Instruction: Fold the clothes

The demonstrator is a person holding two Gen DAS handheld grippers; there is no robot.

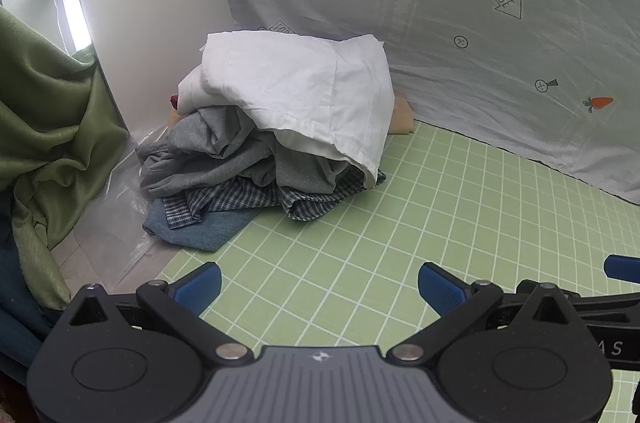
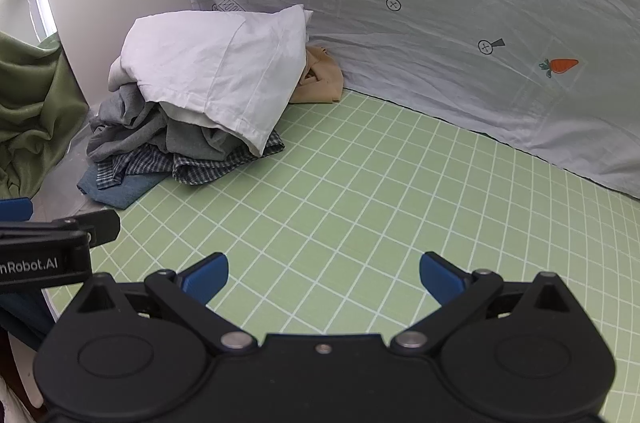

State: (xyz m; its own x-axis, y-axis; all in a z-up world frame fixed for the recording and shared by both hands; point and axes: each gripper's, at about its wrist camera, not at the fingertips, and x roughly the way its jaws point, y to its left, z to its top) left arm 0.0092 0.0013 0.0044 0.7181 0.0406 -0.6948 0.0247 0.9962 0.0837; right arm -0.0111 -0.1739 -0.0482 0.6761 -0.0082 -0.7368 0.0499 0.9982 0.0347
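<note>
A heap of clothes lies at the far left of the green grid mat (image 1: 400, 231). A white garment (image 1: 296, 83) is on top, over a grey one (image 1: 224, 159), a checked shirt (image 1: 256, 199) and a blue denim piece (image 1: 200, 227). A beige garment (image 2: 320, 75) lies behind the heap. The white garment (image 2: 216, 71) also shows in the right wrist view. My left gripper (image 1: 319, 285) is open and empty, held above the mat short of the heap. My right gripper (image 2: 324, 277) is open and empty, beside the left one on its right.
A pale sheet printed with carrots and arrows (image 1: 500, 35) hangs behind the mat. A white cabinet (image 1: 152, 23) with a grey cloth on top stands at the back left. Green fabric (image 1: 48, 111) is piled at the left. Clear plastic (image 1: 112, 223) lies beside the heap.
</note>
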